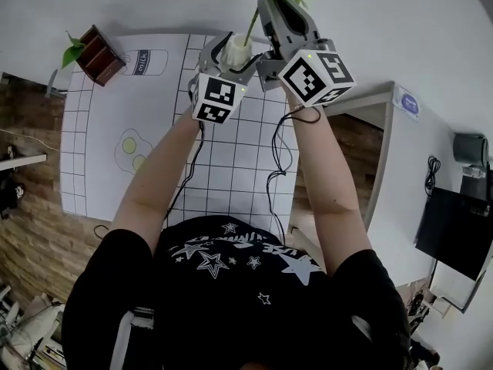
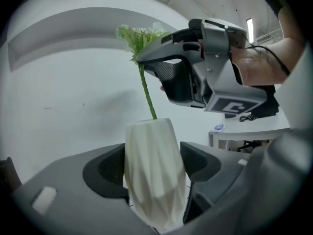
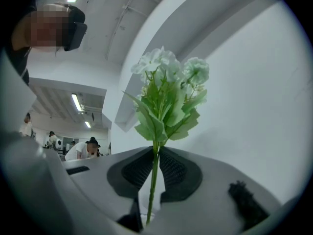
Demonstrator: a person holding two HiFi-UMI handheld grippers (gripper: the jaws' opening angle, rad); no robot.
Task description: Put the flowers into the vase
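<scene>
Nearest, left gripper (image 1: 229, 57) clasps white faceted vase (image 2: 155, 173) by both sides; vase base hidden behind gripper body. Just beyond, right gripper (image 3: 155, 173) clenched on thin green stem (image 2: 146, 93), its foot lost inside vase mouth. Farthest, white-flowered leafy sprig (image 3: 167, 94), cropped at head view's far edge.

Access to vase (image 2: 154, 165) from above is blocked. The right gripper (image 2: 146, 58) hangs directly over the mouth, with its stem (image 2: 146, 94) down at the rim. Both flanks are taken by the left gripper (image 1: 233, 48) jaws. Behind is a white wall, probably close. The mat (image 1: 231, 160) is open toward the person, save two cables (image 1: 276, 172). The box (image 1: 98, 55) sits at the far-left corner, well apart.
</scene>
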